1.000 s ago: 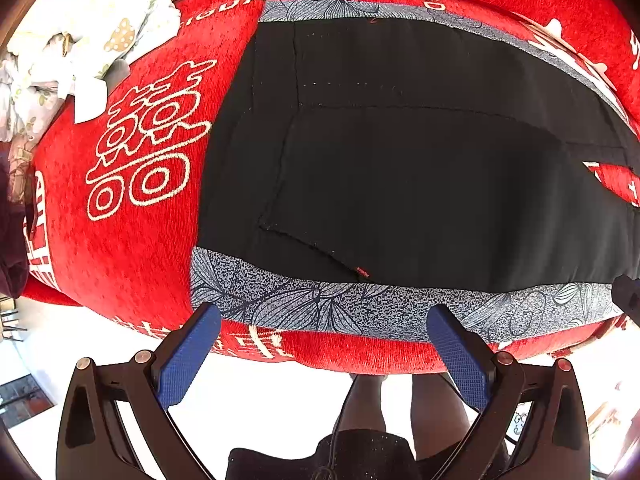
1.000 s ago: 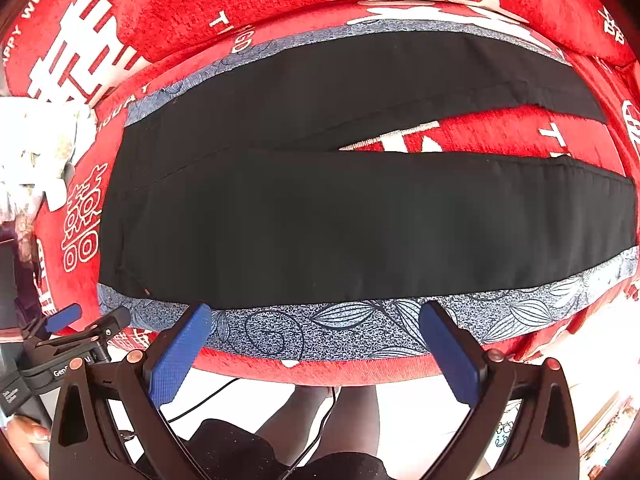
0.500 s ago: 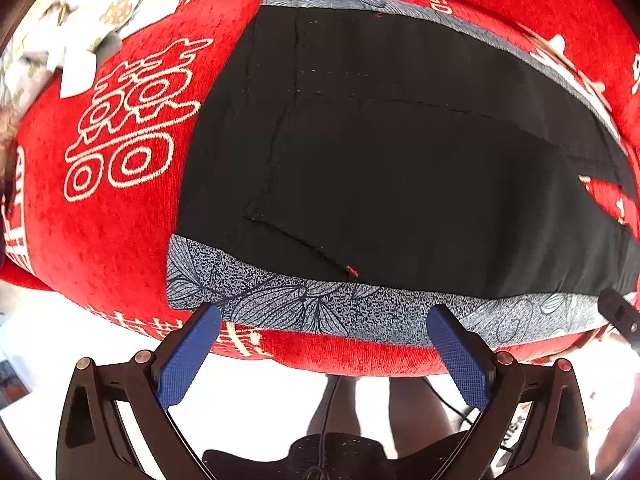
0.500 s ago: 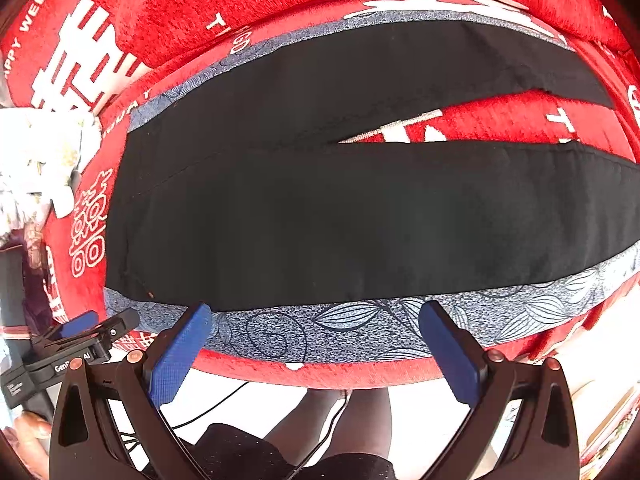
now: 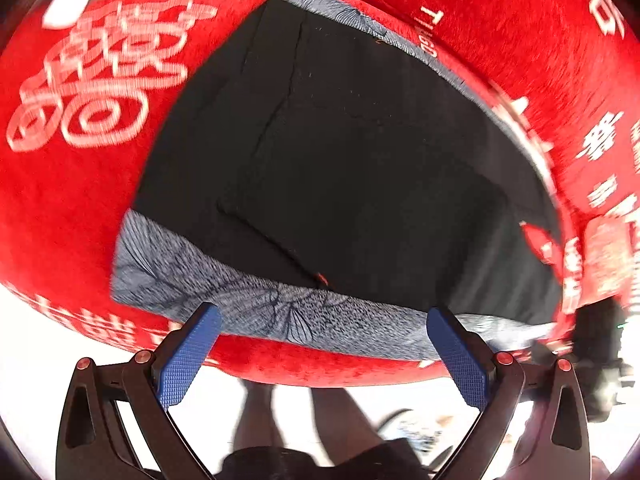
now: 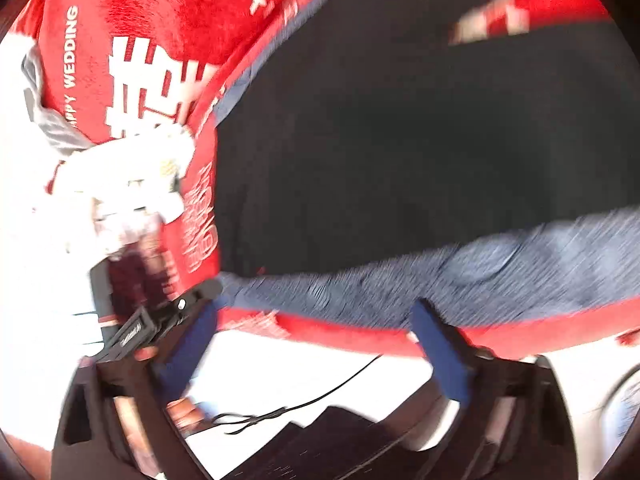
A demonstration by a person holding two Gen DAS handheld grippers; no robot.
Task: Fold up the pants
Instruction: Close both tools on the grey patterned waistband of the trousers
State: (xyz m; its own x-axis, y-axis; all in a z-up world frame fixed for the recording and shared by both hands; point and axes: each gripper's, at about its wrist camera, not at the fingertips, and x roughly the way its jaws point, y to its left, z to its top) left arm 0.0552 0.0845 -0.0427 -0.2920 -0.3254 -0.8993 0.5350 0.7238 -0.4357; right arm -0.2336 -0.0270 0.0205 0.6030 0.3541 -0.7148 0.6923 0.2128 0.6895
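Black pants [image 5: 352, 152] with a grey leaf-patterned side stripe [image 5: 256, 304] lie flat on a red printed cloth [image 5: 60, 208]. My left gripper [image 5: 322, 352] is open and empty, just in front of the near stripe by the waist end. In the right wrist view the pants [image 6: 420, 152] fill the middle, blurred, with the stripe [image 6: 460, 280] along the near edge. My right gripper [image 6: 316, 348] is open and empty, just in front of that edge. The left gripper [image 6: 160, 320] shows at the left of this view.
A pale bundle of cloth [image 6: 128, 184] lies on the red surface beyond the pants' waist end. A thin cable [image 6: 320, 396] hangs below the near edge. The person's legs [image 5: 304, 416] stand below the table edge.
Both views have swung and come closer to the near edge of the pants. The right view has turned towards the waist end and is blurred. Both grippers stay open.
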